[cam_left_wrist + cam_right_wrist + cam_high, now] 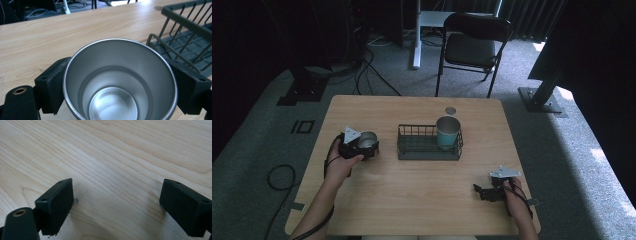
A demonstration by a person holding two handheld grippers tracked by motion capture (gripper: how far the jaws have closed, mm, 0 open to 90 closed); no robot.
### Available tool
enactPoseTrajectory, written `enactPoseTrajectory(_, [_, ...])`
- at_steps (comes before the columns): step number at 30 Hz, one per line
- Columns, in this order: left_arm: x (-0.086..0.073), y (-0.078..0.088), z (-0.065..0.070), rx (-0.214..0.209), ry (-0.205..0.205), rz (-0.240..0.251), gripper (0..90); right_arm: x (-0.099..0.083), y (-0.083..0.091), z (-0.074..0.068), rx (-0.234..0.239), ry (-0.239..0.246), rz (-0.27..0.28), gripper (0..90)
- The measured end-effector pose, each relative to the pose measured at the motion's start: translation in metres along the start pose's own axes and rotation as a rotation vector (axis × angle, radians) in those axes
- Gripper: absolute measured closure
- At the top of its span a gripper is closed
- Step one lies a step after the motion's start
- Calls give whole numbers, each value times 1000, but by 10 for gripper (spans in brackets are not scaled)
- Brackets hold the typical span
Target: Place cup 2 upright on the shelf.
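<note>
the left gripper (368, 145) holds a shiny steel cup (368, 140); its fingers (53, 85) are clamped on the cup, one on each side, and they press on the wall just under the rim; in the left gripper view the cup (120, 82) stands upright between the two black fingers, and you can look straight down into it; it has nothing inside, and its round floor shines; the cup sits over the wooden worktop (412, 195), but i cannot tell if its bottom touches the wood; a dark wire basket (417, 145) is near the left fingers, out past their tips, and in the left gripper view its corner (180, 37) is just beside one of the fingers; a teal cup (448, 131) stands upright in the basket, at the end far from the left fingers; a small round grey lid (450, 110) lies flat on the worktop behind the basket, well apart from both grippers; the right gripper (479, 191) is low over the worktop, well apart from the basket and both cups; its fingers (56, 205) are wide apart with bare wood (112, 170) between them; a person's hand holds each gripper.
</note>
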State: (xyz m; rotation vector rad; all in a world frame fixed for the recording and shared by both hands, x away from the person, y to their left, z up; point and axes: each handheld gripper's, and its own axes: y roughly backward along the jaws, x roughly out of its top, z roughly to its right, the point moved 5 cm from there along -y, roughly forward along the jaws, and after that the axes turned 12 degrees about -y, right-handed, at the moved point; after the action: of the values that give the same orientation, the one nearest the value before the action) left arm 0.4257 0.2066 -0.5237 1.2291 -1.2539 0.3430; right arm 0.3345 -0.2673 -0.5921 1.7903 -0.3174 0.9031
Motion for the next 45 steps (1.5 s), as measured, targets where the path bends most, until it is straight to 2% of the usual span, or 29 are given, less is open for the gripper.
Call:
enactPoseTrajectory(6, [13, 7, -1, 1, -16, 19, 139, 0, 0, 0, 0, 0, 0, 116])
enactPoseTrajectory(10, [22, 11, 0, -17, -23, 32, 139, 0, 0, 0, 0, 0, 0, 116])
enactPoseTrajectory(12, [28, 14, 0, -27, -13, 48, 139, 0, 0, 0, 0, 0, 0, 116])
enactPoseTrajectory(19, [47, 22, 1, -39, -45, 78, 139, 0, 0, 0, 0, 0, 0, 116])
enactPoseTrajectory(22, [56, 26, 3, -58, -22, 110, 139, 0, 0, 0, 0, 0, 0, 116])
enactPoseTrajectory(29, [80, 34, 5, -57, -56, 148, 139, 0, 0, 0, 0, 0, 0, 115])
enactPoseTrajectory(34, [98, 35, 12, -59, -81, 169, 139, 0, 0, 0, 0, 0, 0, 116])
enactPoseTrajectory(41, [115, 28, 29, -97, -133, 179, 139, 0, 0, 0, 0, 0, 0, 116])
enactPoseTrajectory(45, [123, 25, 35, -103, -144, 190, 139, 0, 0, 0, 0, 0, 0, 116])
